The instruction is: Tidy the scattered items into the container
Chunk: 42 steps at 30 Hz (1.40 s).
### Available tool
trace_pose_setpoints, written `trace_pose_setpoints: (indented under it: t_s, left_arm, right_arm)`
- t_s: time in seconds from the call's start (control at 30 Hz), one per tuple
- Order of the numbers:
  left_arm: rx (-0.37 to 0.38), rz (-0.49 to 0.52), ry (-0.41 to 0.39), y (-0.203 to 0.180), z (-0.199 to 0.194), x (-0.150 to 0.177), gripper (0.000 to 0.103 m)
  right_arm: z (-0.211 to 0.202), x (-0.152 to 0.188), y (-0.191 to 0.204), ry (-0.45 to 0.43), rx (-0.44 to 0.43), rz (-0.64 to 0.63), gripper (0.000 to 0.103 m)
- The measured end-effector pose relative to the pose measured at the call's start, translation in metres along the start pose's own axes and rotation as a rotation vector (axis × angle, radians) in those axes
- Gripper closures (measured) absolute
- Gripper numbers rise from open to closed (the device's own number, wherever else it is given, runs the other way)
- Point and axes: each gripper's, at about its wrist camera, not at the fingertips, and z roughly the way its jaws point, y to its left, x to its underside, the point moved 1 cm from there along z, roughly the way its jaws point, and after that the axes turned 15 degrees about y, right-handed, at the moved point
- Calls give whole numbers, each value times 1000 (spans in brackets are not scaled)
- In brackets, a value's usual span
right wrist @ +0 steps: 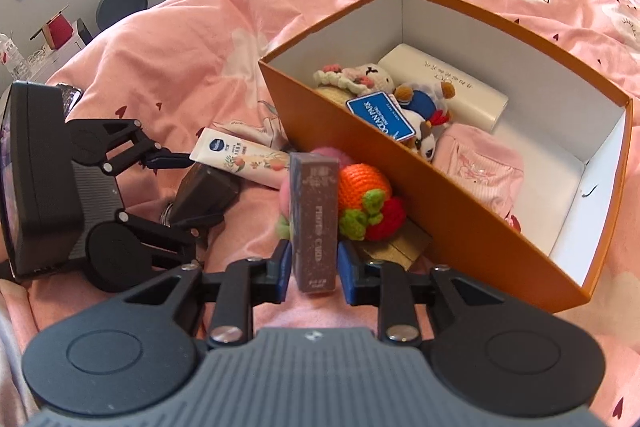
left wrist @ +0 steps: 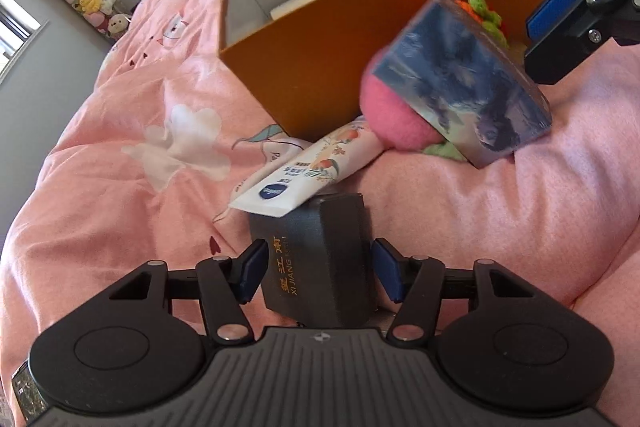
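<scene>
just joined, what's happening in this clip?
A person with two handheld grippers is tidying items off a pink duvet into an orange box. The right gripper holds a photo card box outside the box's near wall. The left gripper has its fingers on either side of a dark box, with small gaps showing, so not clamped yet. A cream tube rests on that dark box. Crochet toys remain outside; plush toys are already inside.

Soft pink cotton-like bedding [right wrist: 168,39] with printed pattern, lightly creased. On it, matt orange cardboard box [right wrist: 460,187], smooth white inside; beside the box, crocheted yarn fruit [right wrist: 362,195], glossy plastic tube [left wrist: 316,167], matt dark carton [left wrist: 320,263].
</scene>
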Motion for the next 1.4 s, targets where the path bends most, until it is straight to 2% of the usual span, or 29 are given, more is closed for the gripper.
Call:
trace_pose_setpoints:
  t_s: [0.1,0.23,0.67,0.73,0.87,0.97,1.1,1.27,1.4]
  left_arm:
    - [9,-34,-14,9,-3,1,37]
    - [47,-97,-35,23,-7,4,46]
    - [160,-261,-60,57,-5,13,49]
    - [184,-283,-59,62,-4,14,62]
    - [227,-324,-69,71,-5,18,63]
    - [252,-346,-75,76,-5,21,63]
    - [272,-361,-77,80,-3,23,63]
    - [277,-355,-78,81,-2,23,62]
    - [271,-340,-74,78,0,22,60]
  right_arm:
    - [-1,-4,-1,-14,-4,3,74]
    - [2,-11,-2,-29,-14,14,74]
    - [18,-22,0,-38,-25,48,74]
    - [19,-22,1,-42,-13,44,78]
    - [17,-21,0,-53,-14,49,90]
    - [13,-21,0,-65,-19,45,95]
    - [14,-22,1,-65,-11,37,93]
    - [18,-22,-3,-58,-15,54,80]
    - [21,-22,-4,-58,-26,46,80]
